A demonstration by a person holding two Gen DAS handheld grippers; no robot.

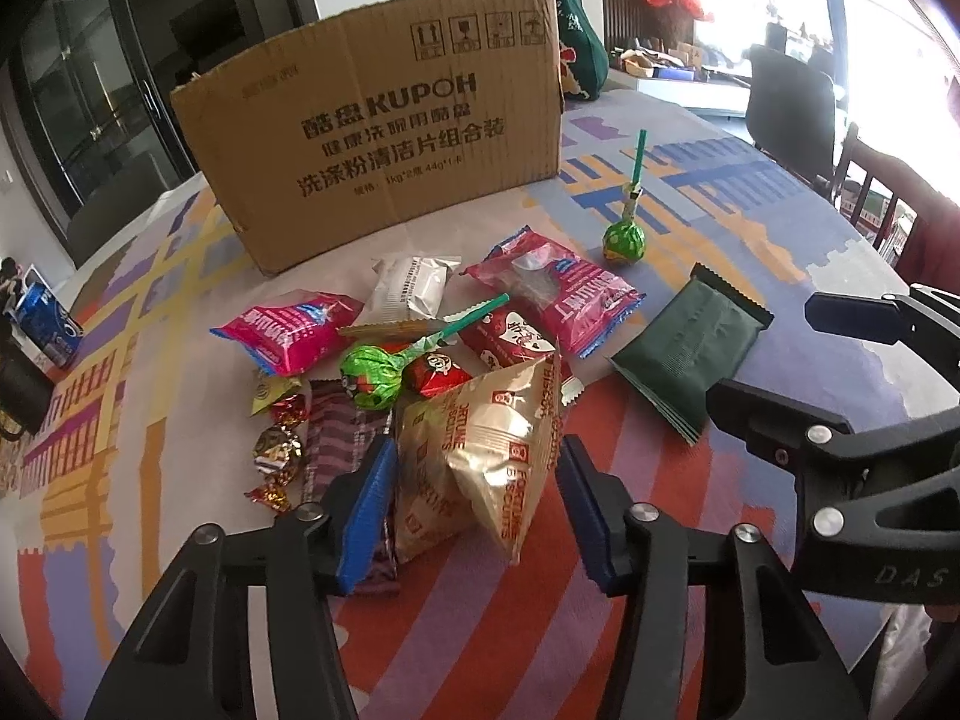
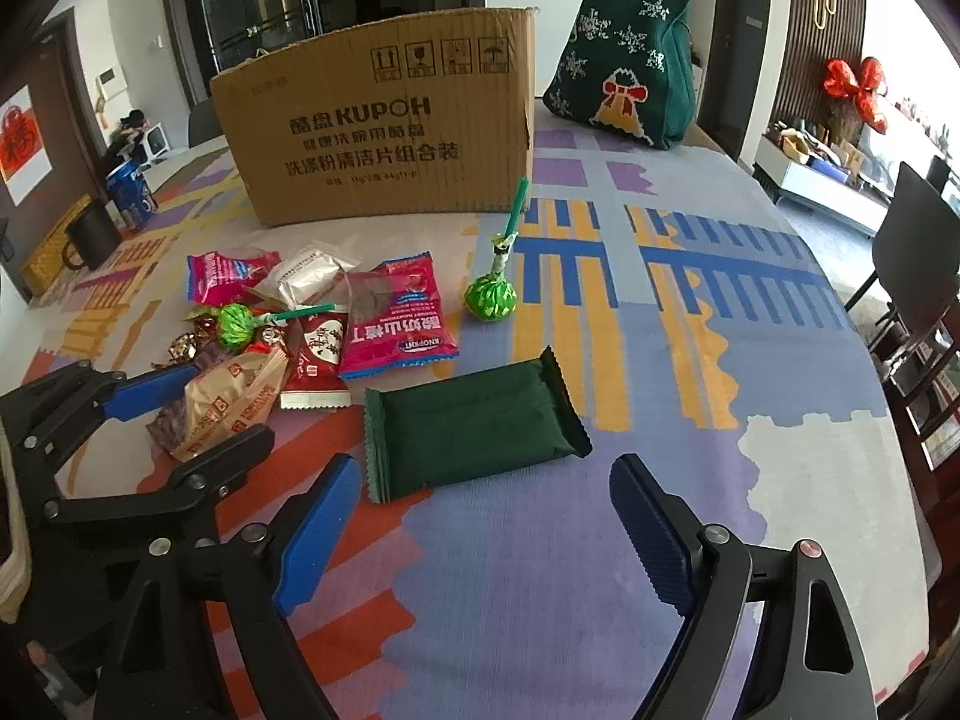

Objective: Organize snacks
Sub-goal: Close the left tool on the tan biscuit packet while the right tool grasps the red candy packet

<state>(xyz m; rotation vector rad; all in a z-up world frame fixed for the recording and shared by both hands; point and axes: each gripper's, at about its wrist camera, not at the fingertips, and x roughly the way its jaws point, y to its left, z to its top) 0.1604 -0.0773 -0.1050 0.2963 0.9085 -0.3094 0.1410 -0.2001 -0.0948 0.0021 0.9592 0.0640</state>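
A pile of snacks lies on the patterned tablecloth before a cardboard box. My left gripper is open, its blue fingers on either side of a gold biscuit packet; contact is unclear. My right gripper is open and empty, just short of a dark green packet. The pile also holds two pink packets, a red packet, a white sachet, a green lollipop and foil candies. Another green lollipop lies apart.
A green knitted bag stands behind the box at the right. A black mug and a blue Oreo pack sit at the table's left edge. Dark chairs stand along the right side.
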